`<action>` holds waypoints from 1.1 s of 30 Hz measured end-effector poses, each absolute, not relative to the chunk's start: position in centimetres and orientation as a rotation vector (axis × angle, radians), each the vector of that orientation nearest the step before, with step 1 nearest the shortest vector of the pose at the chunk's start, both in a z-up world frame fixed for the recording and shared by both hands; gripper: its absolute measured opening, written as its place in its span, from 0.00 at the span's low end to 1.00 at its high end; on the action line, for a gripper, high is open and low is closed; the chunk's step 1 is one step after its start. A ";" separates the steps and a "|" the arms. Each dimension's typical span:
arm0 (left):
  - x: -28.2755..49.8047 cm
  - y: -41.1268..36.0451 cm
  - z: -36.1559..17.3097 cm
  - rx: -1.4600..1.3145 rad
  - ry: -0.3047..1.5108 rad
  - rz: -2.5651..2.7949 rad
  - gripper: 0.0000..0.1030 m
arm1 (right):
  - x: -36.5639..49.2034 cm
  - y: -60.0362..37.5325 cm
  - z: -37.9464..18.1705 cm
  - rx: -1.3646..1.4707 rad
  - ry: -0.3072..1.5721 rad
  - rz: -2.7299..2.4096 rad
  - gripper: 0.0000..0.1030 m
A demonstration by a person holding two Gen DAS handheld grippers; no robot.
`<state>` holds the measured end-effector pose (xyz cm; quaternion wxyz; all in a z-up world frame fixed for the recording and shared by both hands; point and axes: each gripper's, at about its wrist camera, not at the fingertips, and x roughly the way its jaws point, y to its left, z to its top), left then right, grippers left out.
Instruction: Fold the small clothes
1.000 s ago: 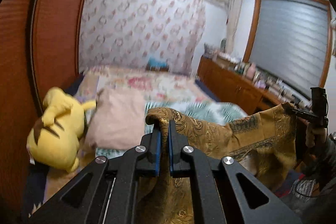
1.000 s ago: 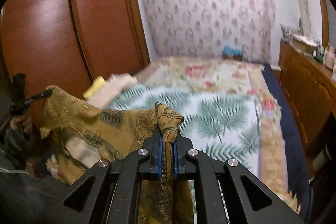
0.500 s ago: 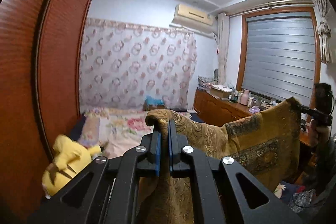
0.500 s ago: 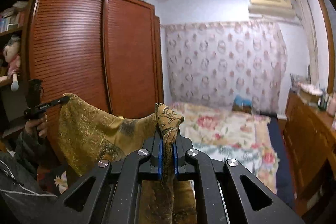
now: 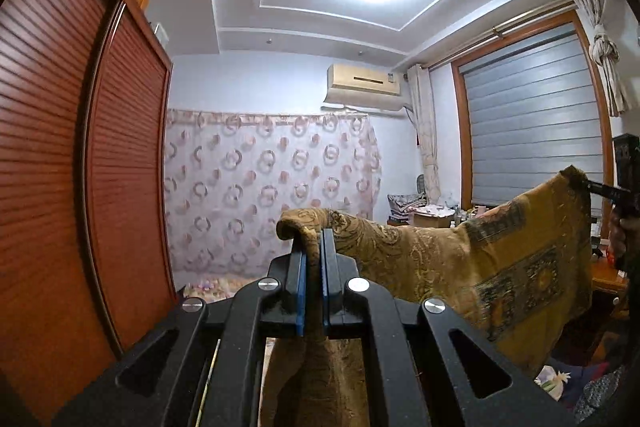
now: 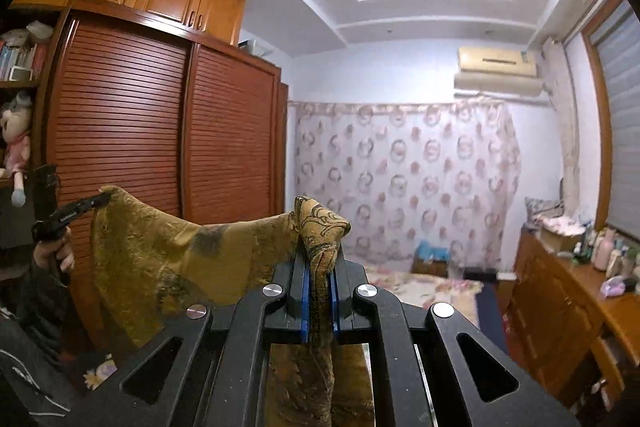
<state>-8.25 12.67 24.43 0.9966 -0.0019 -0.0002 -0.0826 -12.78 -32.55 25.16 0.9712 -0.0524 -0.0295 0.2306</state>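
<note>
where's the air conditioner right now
The air conditioner hangs high on the far wall, above the patterned curtain and just left of the window blind; in the right wrist view it sits upper right.

Occluded and cropped regions

Lower part of the gold patterned cloth (image 5: 460, 259) hangs hidden behind the gripper bodies; the bed (image 6: 420, 287) is mostly hidden; dresser-top items (image 6: 600, 251) are too small to identify.
</note>
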 end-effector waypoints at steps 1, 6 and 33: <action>-7.9 12.5 24.3 0.000 0.004 -0.165 0.06 | -13.2 -31.8 24.5 -0.112 -0.060 0.453 0.07; -4.3 11.8 22.6 0.015 0.059 -0.162 0.06 | -12.1 -28.8 22.8 -0.134 -0.008 0.382 0.07; 26.7 8.3 0.5 0.018 0.625 -0.113 0.06 | 27.5 -22.8 4.9 -0.097 0.614 0.290 0.07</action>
